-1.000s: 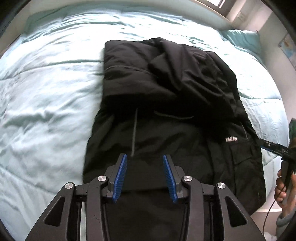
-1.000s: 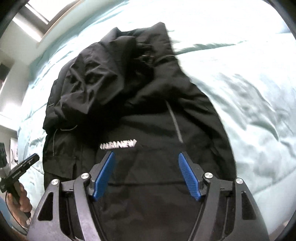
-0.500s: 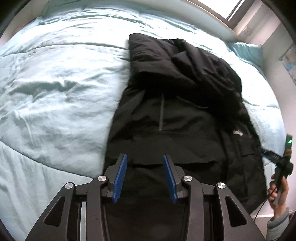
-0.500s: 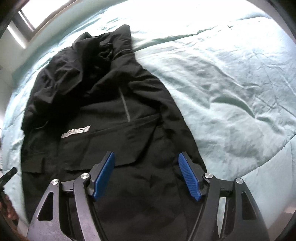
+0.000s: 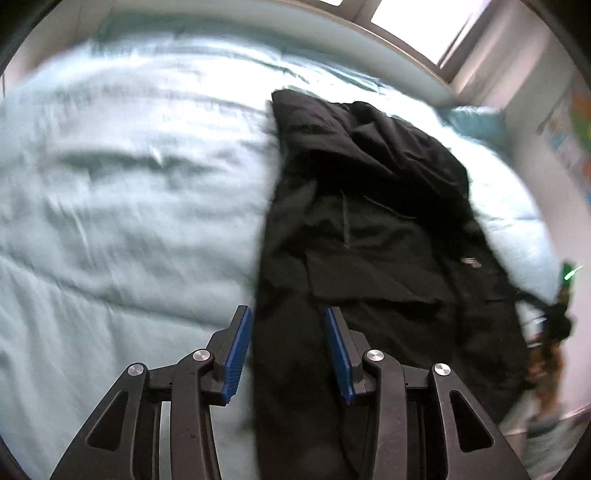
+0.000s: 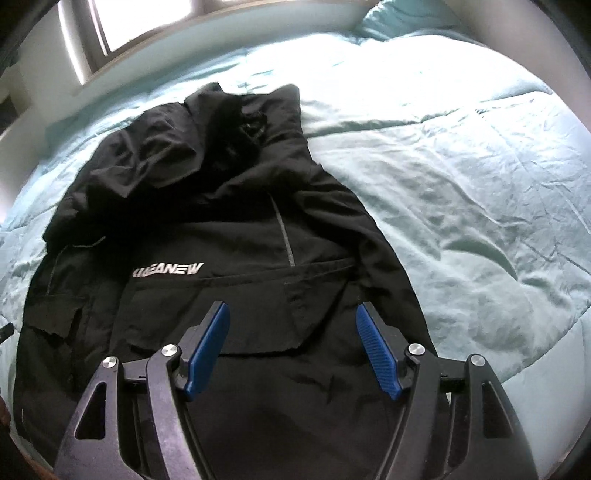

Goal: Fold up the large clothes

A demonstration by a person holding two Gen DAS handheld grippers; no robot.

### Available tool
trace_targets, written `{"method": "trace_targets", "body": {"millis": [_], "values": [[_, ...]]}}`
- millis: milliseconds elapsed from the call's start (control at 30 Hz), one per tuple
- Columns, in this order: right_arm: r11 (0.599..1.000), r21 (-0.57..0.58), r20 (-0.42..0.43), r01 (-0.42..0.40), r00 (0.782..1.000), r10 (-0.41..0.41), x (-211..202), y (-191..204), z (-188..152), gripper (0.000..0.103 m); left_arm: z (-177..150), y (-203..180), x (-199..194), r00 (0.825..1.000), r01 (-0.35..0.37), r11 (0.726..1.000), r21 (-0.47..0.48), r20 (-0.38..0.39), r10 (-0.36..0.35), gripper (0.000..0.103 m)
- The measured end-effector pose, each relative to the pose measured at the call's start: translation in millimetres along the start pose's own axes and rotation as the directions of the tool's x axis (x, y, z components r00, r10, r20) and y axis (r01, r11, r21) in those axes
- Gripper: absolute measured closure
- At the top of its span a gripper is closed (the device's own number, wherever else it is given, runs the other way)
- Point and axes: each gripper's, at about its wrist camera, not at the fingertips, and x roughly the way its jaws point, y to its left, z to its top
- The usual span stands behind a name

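Right now both my left claw [image 5: 288,345] and my right claw [image 6: 291,350] hang spread wide and gripping nothing above the near hem of the black jacket [image 6: 229,266], which lies flat, front up, on the pale green bed [image 6: 461,192].

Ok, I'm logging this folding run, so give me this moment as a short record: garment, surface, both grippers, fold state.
garment: black jacket, white lettering on its front, lying front up
surface: light teal bedspread
hood area: bunched at the far end, near the window
left gripper: open, holding nothing, over the jacket's near left edge
right gripper: open wide, holding nothing, over the lower front
fold state: sleeves seem tucked in; lengthwise fold not yet done
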Motion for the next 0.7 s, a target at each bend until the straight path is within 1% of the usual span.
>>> {"method": "trace_targets", "body": {"millis": [67,100,200,333,467,567,700], "values": [[1.0,0.007,0.021,-0.002,1.0,0.001,-14.6,-5.6,-9.9,0.03,-12.1,7.3,-2.3,0.999,0.02,0.998,-0.053,-0.03,-0.022,0.06],[1.0,0.005,0.028,0.0,1.0,0.0,-21.8,-8.5,-14.7,0.03,-18.8,8.1,-5.1,0.999,0.01,0.998,-0.057,-0.038,-0.012,0.06],[1.0,-0.009,0.038,0.022,0.999,-0.021,-43.6,-18.0,-29.7,0.03,-35.9,1.7,-16.5,0.999,-0.038,0.999,-0.024,-0.036,0.037,0.06],[1.0,-0.009,0.006,0.01,1.0,-0.01,-68.0,-25.1,-51.9,0.03,-57.7,-7.1,-26.8,0.995,-0.057,0.998,0.001,-0.08,0.057,0.06],[1.0,-0.021,-0.038,0.015,0.999,-0.016,-82.9,-26.0,-74.7,0.03,-80.0,-7.0,-33.1,0.995,-0.043,0.999,-0.002,-0.089,0.043,0.06],[1.0,-0.02,-0.087,-0.02,0.996,0.018,-85.5,-28.1,-93.6,0.03,-95.2,-2.9,-39.5,0.996,-0.022,1.0,-0.017,-0.084,0.021,0.06],[1.0,-0.022,-0.116,0.013,0.993,-0.015,-87.3,-33.8,-115.0,0.03,-109.4,6.7,-46.9,0.996,0.01,0.999,-0.051,-0.086,-0.014,0.06]]}}
